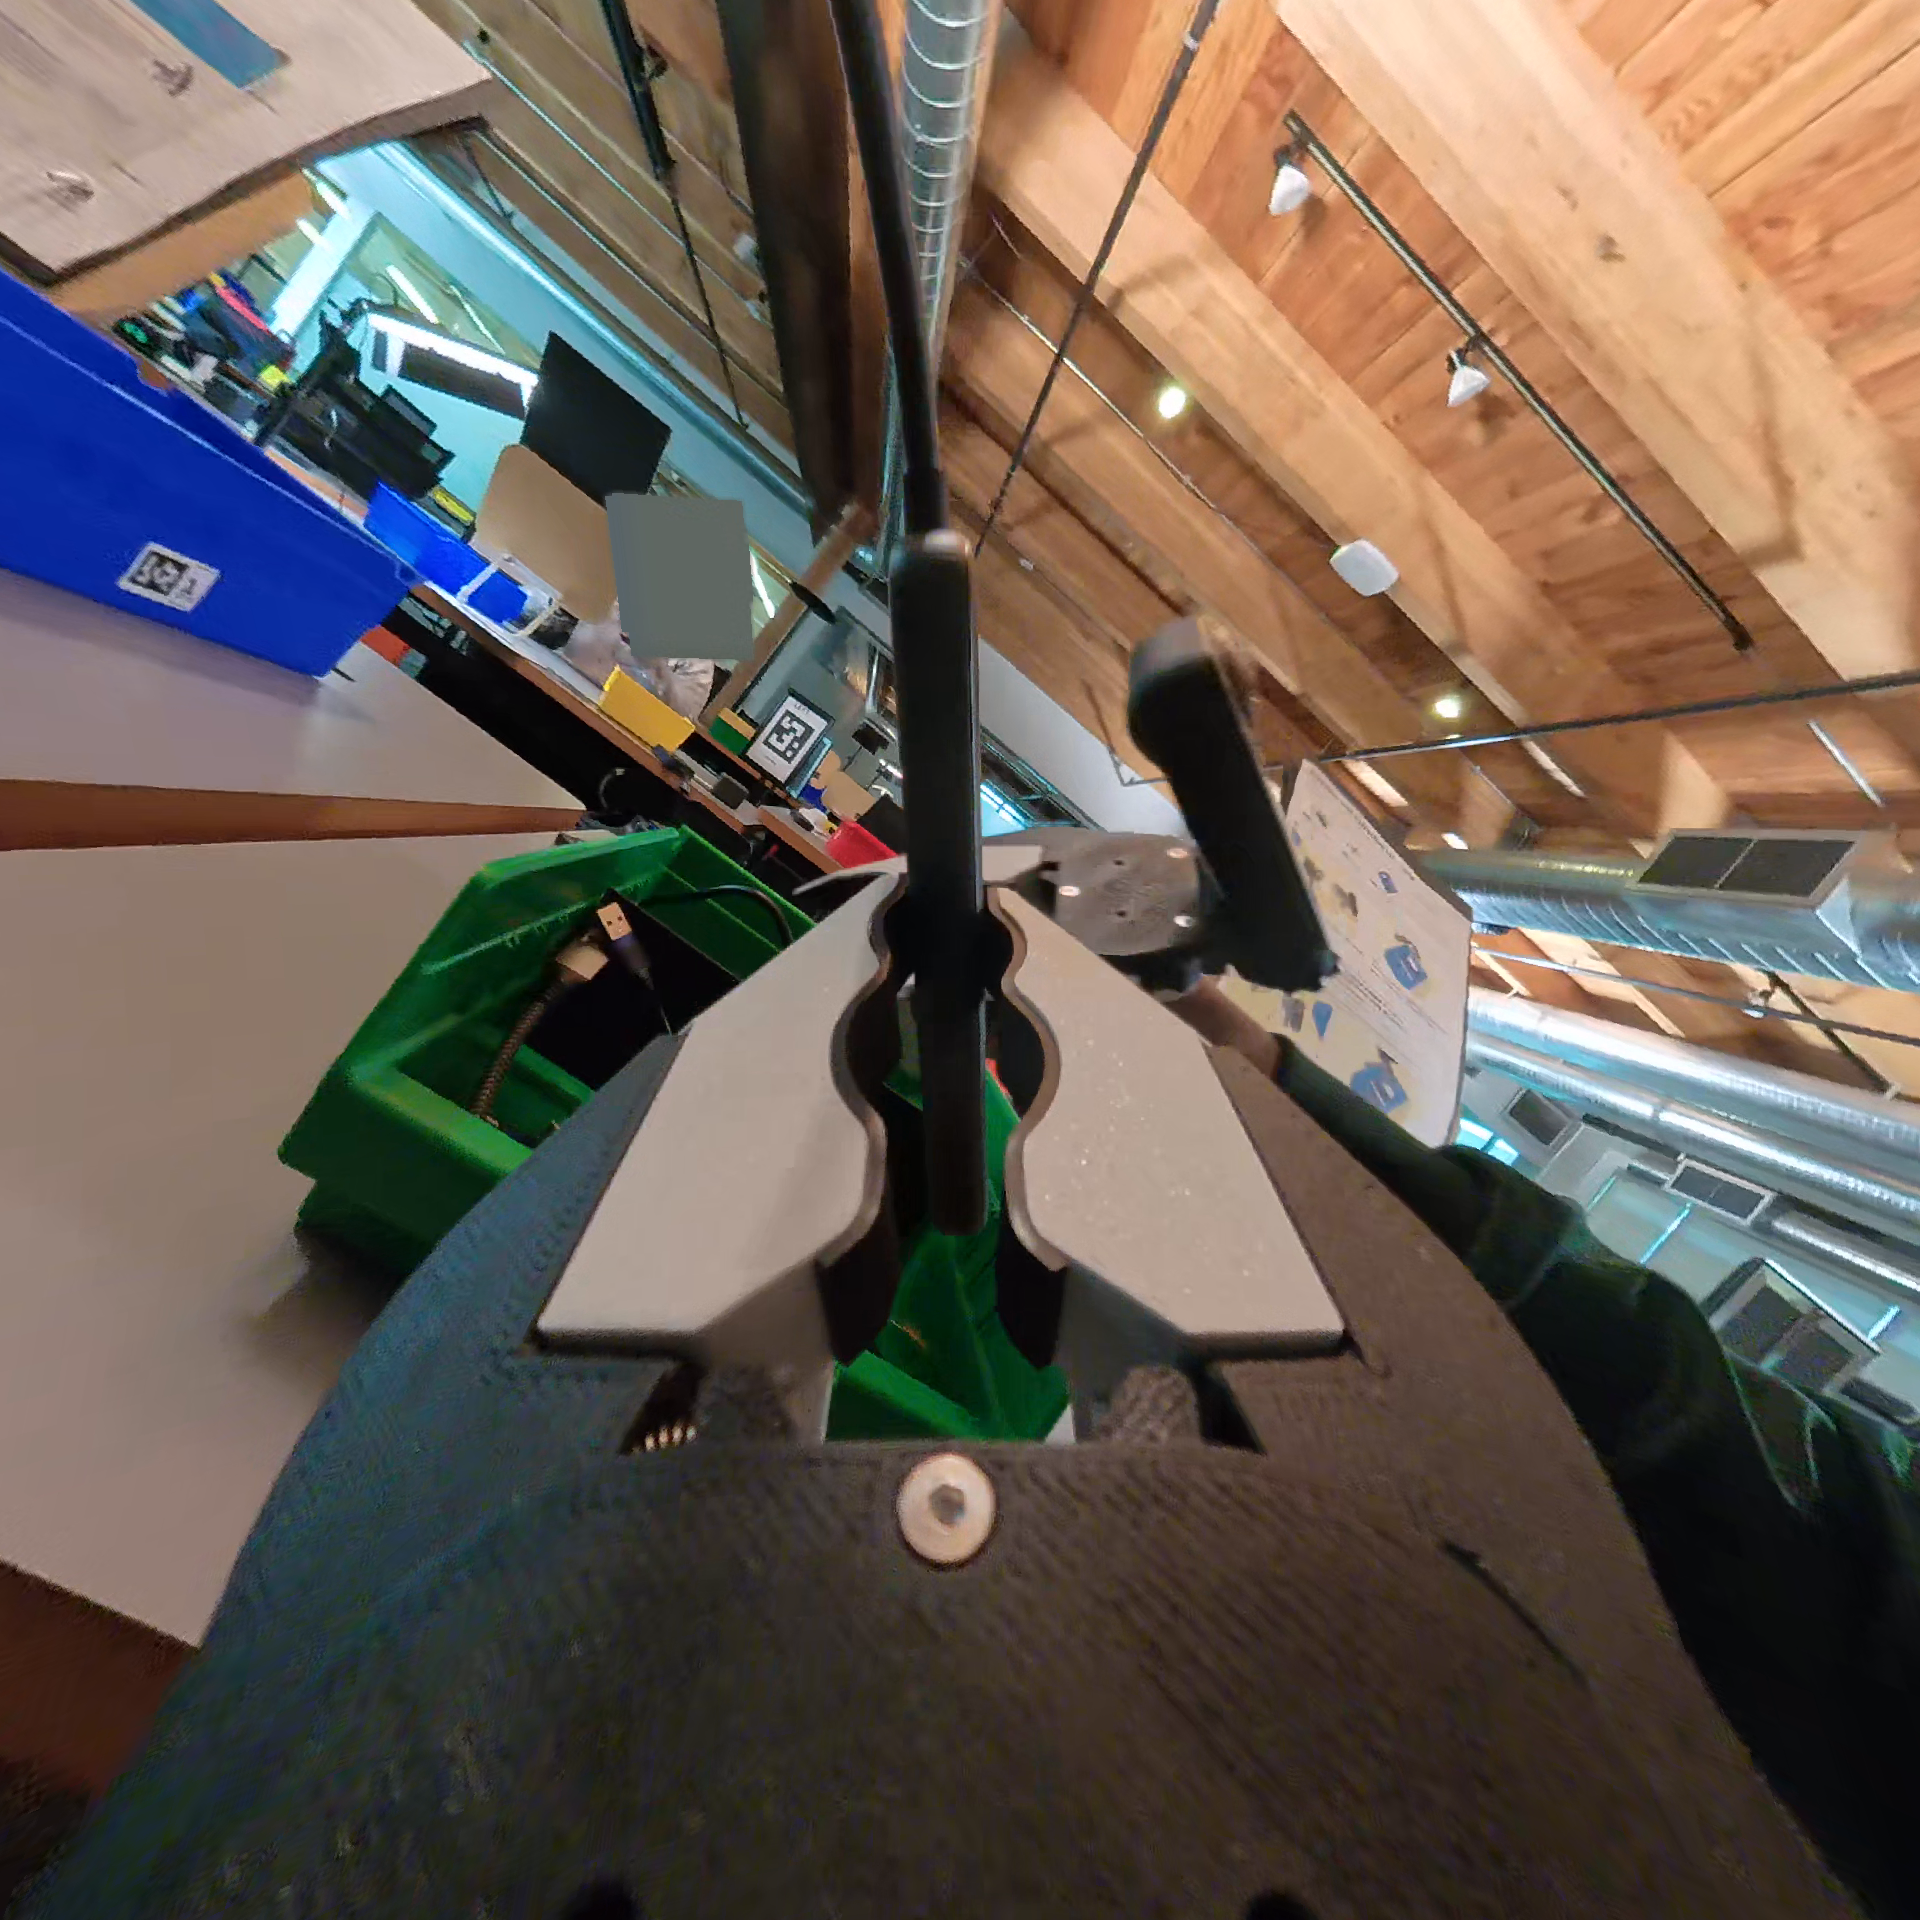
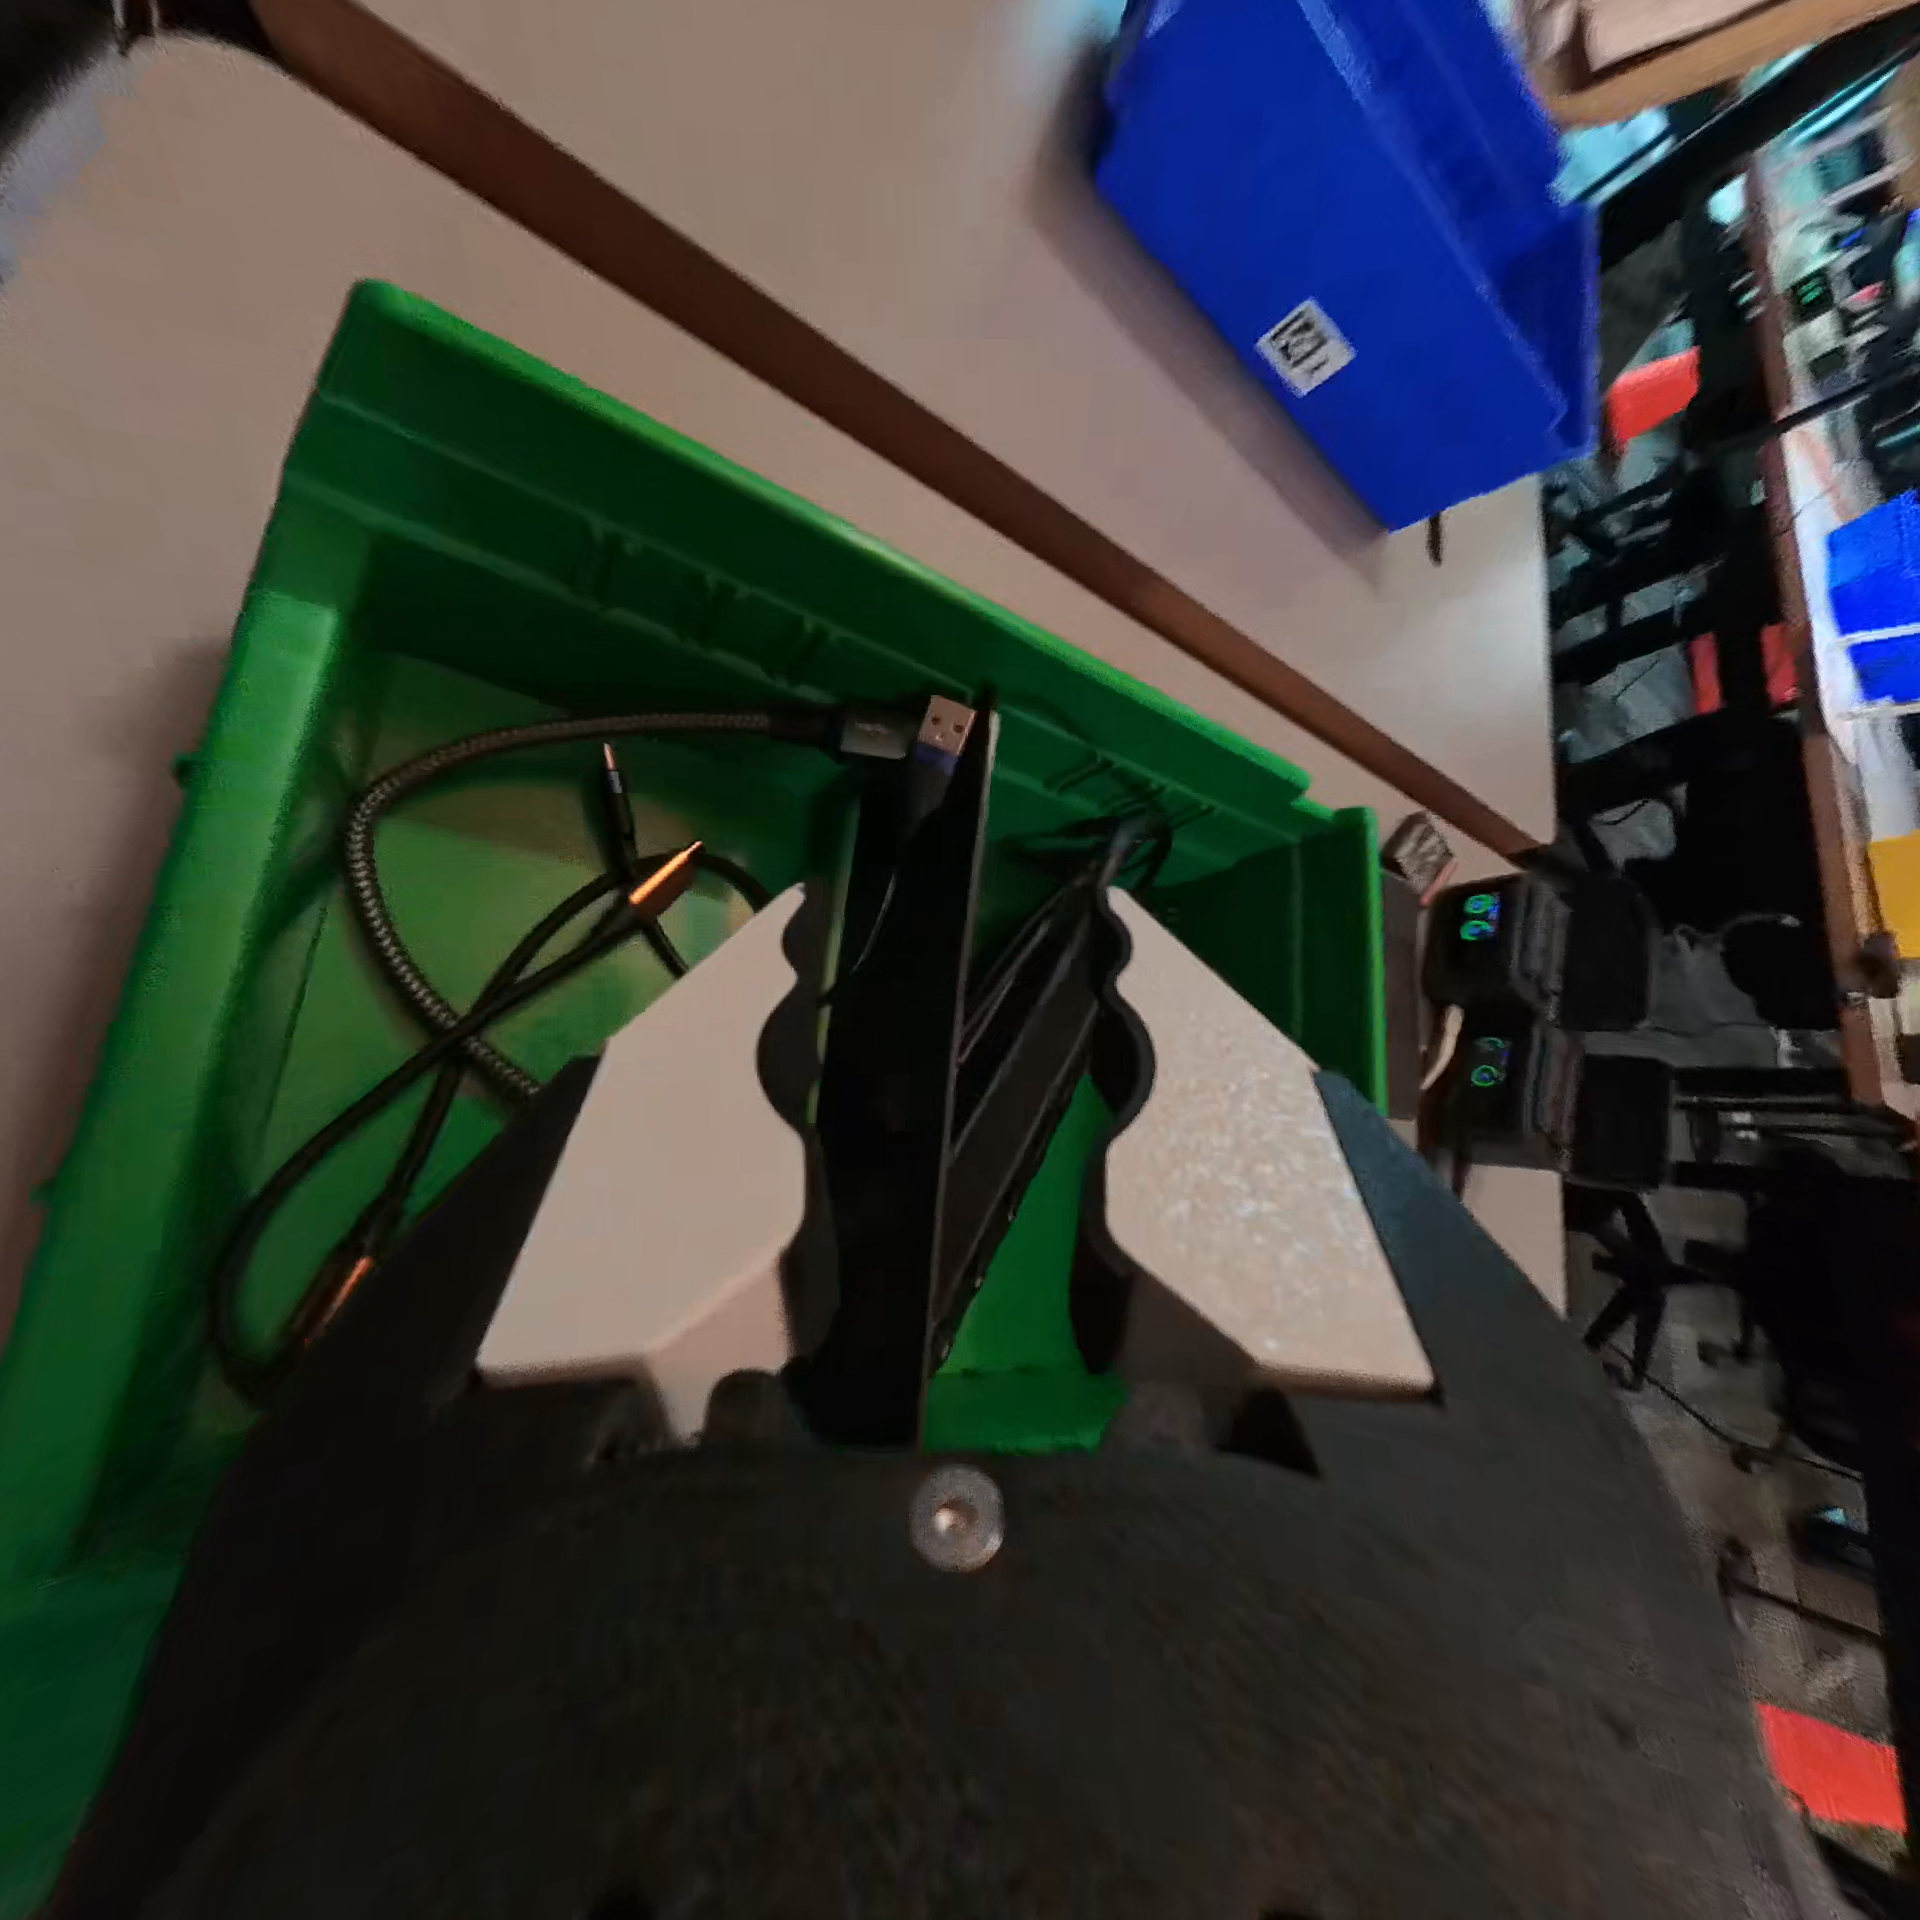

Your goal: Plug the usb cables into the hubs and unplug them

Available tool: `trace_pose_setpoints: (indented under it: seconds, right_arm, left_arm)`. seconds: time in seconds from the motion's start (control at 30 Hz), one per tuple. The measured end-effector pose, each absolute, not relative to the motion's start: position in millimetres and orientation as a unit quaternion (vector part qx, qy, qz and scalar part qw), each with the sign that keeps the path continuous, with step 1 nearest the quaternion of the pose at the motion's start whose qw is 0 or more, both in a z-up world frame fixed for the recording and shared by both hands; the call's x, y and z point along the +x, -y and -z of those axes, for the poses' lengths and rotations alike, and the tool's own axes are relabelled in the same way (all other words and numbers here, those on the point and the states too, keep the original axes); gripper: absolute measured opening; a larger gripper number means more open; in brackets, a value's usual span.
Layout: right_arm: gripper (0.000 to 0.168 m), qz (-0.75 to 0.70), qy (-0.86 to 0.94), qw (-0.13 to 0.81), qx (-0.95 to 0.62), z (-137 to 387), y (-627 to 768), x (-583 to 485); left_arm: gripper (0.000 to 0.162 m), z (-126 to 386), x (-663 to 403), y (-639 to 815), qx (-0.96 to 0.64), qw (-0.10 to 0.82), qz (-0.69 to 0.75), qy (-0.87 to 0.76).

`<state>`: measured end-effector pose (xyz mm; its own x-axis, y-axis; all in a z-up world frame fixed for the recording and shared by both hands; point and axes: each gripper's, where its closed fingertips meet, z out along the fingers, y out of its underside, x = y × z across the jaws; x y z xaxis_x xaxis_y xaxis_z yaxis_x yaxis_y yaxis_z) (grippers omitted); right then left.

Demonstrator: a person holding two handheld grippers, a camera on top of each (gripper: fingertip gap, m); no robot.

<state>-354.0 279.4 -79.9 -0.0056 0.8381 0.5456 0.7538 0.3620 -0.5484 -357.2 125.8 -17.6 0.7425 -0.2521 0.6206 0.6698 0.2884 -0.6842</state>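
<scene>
My left gripper (image 1: 943, 894) is shut on a slim black hub (image 1: 935, 727), seen edge-on and held upright above the table. The hub's black cable (image 1: 894, 260) runs up out of view. Below it stands a green bin (image 1: 416, 1091) with a USB plug (image 1: 613, 920) inside. My right gripper (image 2: 956, 904) is open and empty over the green bin (image 2: 623, 436), its fingers either side of the black divider (image 2: 971, 810). A braided cable's USB plug (image 2: 951, 722) rests at the divider's top. Orange-tipped cables (image 2: 665, 878) lie in the left compartment and a black cable bundle (image 2: 1039, 997) in the right.
A blue bin (image 2: 1330, 208) stands farther along the grey table (image 2: 935, 208), beyond a brown strip (image 2: 727, 312); it also shows in the left wrist view (image 1: 156, 488). The other gripper's black body (image 1: 1216, 831) and a dark sleeve (image 1: 1558, 1299) are at the right.
</scene>
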Motion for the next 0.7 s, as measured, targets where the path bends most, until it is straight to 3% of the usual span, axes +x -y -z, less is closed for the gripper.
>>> trace_pose_setpoints:
  seconds: [0.33,0.5,0.7]
  right_arm:
    - [0.063,0.115,0.744,0.403,-0.521,126.5,-307.1,-385.5]
    - [0.023,0.117,0.751,0.417,-0.499,124.1,-313.4,-387.8]
    - [0.011,0.056,0.731,0.487,-0.475,73.8,-299.9,-381.7]
  left_arm:
    - [0.009,16.4,-345.7,-136.7,-0.521,0.778,0.308,0.170]
    - [0.008,14.4,-350.2,-137.1,-0.507,0.778,0.321,0.187]
    - [0.009,14.6,-350.0,-140.8,-0.504,0.774,0.330,0.194]
